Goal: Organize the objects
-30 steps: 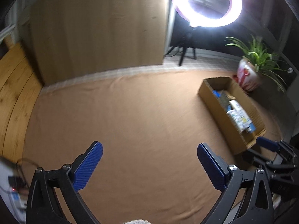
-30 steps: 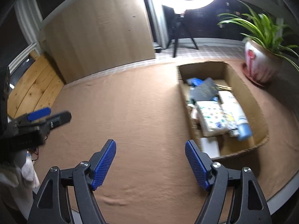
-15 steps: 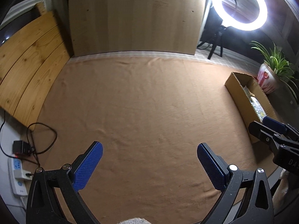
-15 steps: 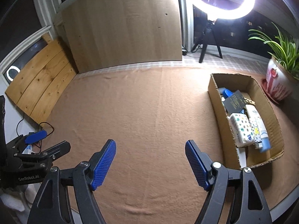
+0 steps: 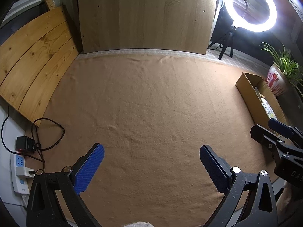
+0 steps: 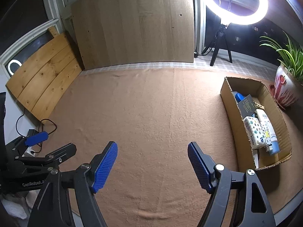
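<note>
**Hovering over a bare cloth, both tongs spread**

Hovering above the brown cloth (image 6: 151, 113), the right tongs (image 6: 152, 167) stand wide apart, and nothing lies between the blue pads (image 6: 105, 167). The left tongs (image 5: 151, 168) are spread in the same way over the same cloth – also with nothing between them. Each pair shows at the edge of the other's view: the left one at the left side of the right wrist view, the right one at the right side of the left wrist view.

The task's things are in the cardboard box (image 6: 230, 113), which stands on the cloth to the right, well apart from both tongs. Inside it I see a white pack with small coloured prints (image 6: 252, 132), a white tube with a blue cap (image 6: 269, 132) just beside it, a dark card (image 6: 247, 106) leaning over them, and something blue (image 6: 239, 96) at the far end.

Behind the box stands a potted plant (image 6: 286, 87) in a red-and-white pot. A ring light (image 6: 233, 1) on a tripod shines at the back, next to a big wooden panel (image 6: 132, 26) that leans upright. To the left lie pine planks (image 5: 32, 60), and near them a white power strip (image 5: 19, 172) with black cables – off the cloth.
</note>
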